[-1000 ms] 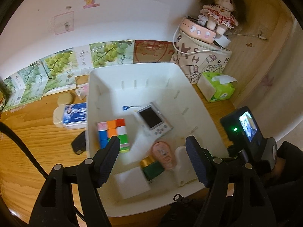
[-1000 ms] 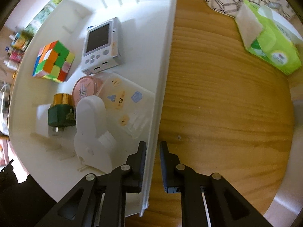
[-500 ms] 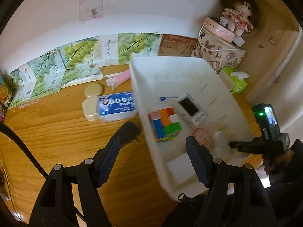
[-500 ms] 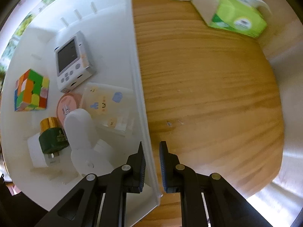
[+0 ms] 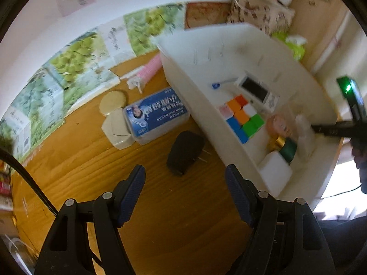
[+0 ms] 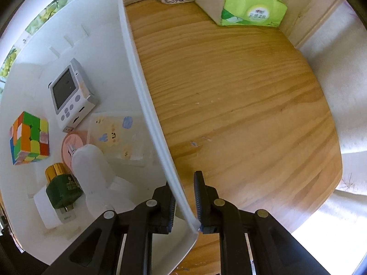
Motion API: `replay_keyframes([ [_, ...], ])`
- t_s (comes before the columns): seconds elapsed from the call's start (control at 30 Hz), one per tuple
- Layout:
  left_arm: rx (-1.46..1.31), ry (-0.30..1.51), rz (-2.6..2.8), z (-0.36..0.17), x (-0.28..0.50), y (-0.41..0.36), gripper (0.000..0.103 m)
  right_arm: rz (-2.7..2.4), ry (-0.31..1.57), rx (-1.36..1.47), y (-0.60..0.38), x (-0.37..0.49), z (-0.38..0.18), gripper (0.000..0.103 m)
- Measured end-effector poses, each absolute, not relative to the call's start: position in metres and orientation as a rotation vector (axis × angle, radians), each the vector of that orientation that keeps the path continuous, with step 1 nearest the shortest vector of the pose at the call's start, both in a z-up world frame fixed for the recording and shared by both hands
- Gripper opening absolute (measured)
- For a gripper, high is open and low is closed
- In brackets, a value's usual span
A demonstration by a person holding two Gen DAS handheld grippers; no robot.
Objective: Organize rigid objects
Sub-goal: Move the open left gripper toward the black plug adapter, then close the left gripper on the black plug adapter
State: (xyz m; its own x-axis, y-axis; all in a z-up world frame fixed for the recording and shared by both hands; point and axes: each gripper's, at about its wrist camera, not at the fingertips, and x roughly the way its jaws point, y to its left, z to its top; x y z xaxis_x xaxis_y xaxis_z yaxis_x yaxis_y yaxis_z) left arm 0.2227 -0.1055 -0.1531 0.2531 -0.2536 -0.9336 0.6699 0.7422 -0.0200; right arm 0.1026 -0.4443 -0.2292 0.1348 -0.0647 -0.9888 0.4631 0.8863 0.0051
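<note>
A white plastic bin point(image 5: 206, 105) stands on the wooden table. It holds a colour cube point(image 6: 29, 137), a small white screen device point(image 6: 68, 94), a pink round case point(image 6: 73, 146), a green bottle with a gold cap point(image 6: 60, 185) and a clear sticker box point(image 6: 119, 137). My right gripper point(image 6: 184, 192) points down and is shut on the bin's right wall point(image 6: 146, 105), one finger inside and one outside. My left gripper point(image 5: 183, 168) hangs open over the table left of the bin. A black plug adapter point(image 5: 184, 152) lies just ahead of its fingers, untouched.
A blue-labelled clear box point(image 5: 156, 114), a cream compact point(image 5: 117, 128), a round gold lid point(image 5: 113, 100) and a pink item point(image 5: 149, 68) lie left of the bin. Grape-printed boxes point(image 5: 75, 61) line the wall. A green tissue pack point(image 6: 250, 2) sits at the far right.
My left gripper has swung left off the bin and sunk toward the table, bringing the black adapter in front of its fingers. The right gripper rolled while keeping hold of the bin wall.
</note>
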Motion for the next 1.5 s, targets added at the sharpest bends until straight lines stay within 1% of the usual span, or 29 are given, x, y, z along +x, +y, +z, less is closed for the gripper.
replay_keyframes([
  [0.33,0.55,1.245,-0.708,-0.209,0.241,-0.126,0.075,-0.425,1.364,0.375,-0.443,0.095,-0.229,0.017],
  [0.47,0.56,1.261,-0.704,-0.22,0.245,-0.128,0.075,-0.434,1.359,0.378,-0.442,0.092,-0.229,0.017],
  [0.93,0.559,1.164,-0.783,-0.222,0.248,-0.13,0.072,-0.462,1.364,0.394,-0.445,0.095,-0.216,0.018],
  [1.0,0.56,1.155,-0.795,-0.22,0.247,-0.132,0.069,-0.463,1.366,0.395,-0.446,0.096,-0.216,0.018],
  [1.07,0.565,1.14,-0.81,-0.219,0.244,-0.137,0.062,-0.465,1.368,0.395,-0.446,0.097,-0.216,0.018],
  [1.13,0.571,1.127,-0.827,-0.218,0.241,-0.142,0.057,-0.467,1.369,0.397,-0.447,0.098,-0.215,0.018],
  [1.33,0.575,1.122,-0.829,-0.216,0.233,-0.149,0.057,-0.475,1.37,0.4,-0.447,0.099,-0.215,0.019],
  [1.5,0.558,1.12,-0.817,-0.22,0.236,-0.14,0.057,-0.473,1.369,0.398,-0.447,0.099,-0.215,0.019],
])
